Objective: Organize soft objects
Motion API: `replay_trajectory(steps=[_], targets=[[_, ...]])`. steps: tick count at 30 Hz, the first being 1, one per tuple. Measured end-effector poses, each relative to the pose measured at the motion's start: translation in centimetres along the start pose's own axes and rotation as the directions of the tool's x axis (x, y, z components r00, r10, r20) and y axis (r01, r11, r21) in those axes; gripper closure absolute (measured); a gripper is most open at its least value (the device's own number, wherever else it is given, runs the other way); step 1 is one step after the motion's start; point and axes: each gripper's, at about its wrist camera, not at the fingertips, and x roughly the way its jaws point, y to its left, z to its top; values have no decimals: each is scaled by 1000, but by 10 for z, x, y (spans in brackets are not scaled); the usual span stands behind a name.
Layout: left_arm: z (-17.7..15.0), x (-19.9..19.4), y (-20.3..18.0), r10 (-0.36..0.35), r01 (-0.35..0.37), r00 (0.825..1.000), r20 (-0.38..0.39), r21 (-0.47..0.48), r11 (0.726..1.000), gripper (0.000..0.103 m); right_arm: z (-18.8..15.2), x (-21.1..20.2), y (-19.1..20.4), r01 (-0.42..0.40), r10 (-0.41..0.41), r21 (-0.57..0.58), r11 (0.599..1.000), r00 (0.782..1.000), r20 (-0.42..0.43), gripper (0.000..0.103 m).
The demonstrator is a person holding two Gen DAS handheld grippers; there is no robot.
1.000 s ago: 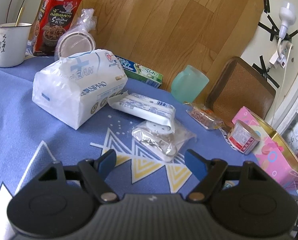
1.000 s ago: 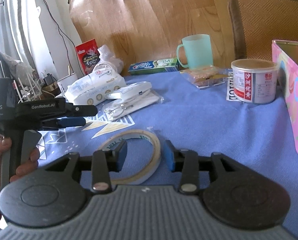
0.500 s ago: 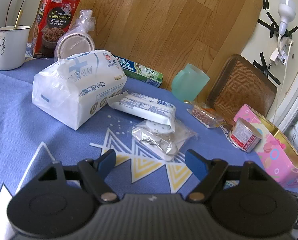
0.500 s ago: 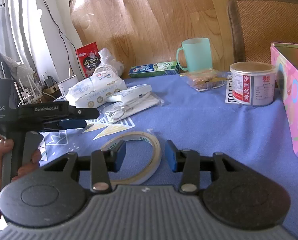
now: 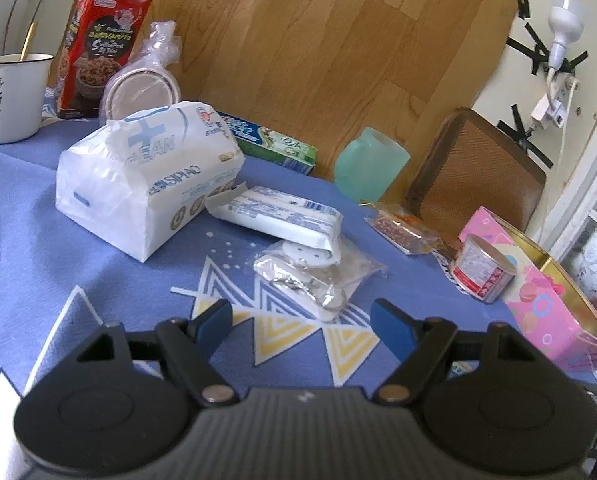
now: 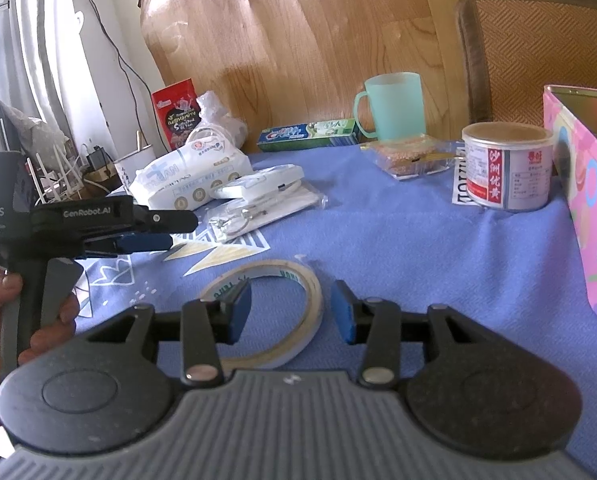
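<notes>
Now, on the tabletop (image 5: 26,208), the tissue pack (image 5: 138,184) lies at left, touching the flat white packet (image 5: 278,216). The left gripper (image 5: 302,324) hovers with fingers open and empty. The right gripper (image 6: 292,312) has fingers apart, astride the tape ring's (image 6: 298,276) rim, not pressing.

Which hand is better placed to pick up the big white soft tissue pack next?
Probably the left: the left gripper has open, empty fingers facing the big white soft tissue pack. The right gripper straddles the tape roll, farther away.
</notes>
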Motion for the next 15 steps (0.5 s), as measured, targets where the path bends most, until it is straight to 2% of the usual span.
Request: replay_trajectory(steps=[3, 7, 11, 13, 15], targets=[[1, -2, -4, -13, 13, 1000, -8, 4, 1000, 26, 0, 1, 0, 12, -12, -2, 1000, 1000, -4, 56], [0, -13, -24, -128, 128, 991, -28, 1, 992, 26, -4, -3, 3, 43, -43, -14, 999, 999, -16, 56], [-4, -9, -54, -105, 112, 991, -86, 91, 990, 28, -9, -9, 7, 50, -51, -38, 998, 998, -22, 55], [-8, -2, -61, -116, 128, 984, -134, 87, 988, 35, -11, -12, 12, 53, -55, -70, 996, 998, -28, 53], [-15, 4, -69, -94, 114, 980, -175, 107, 988, 42, -13, -14, 18, 55, -58, -106, 993, 998, -30, 49]])
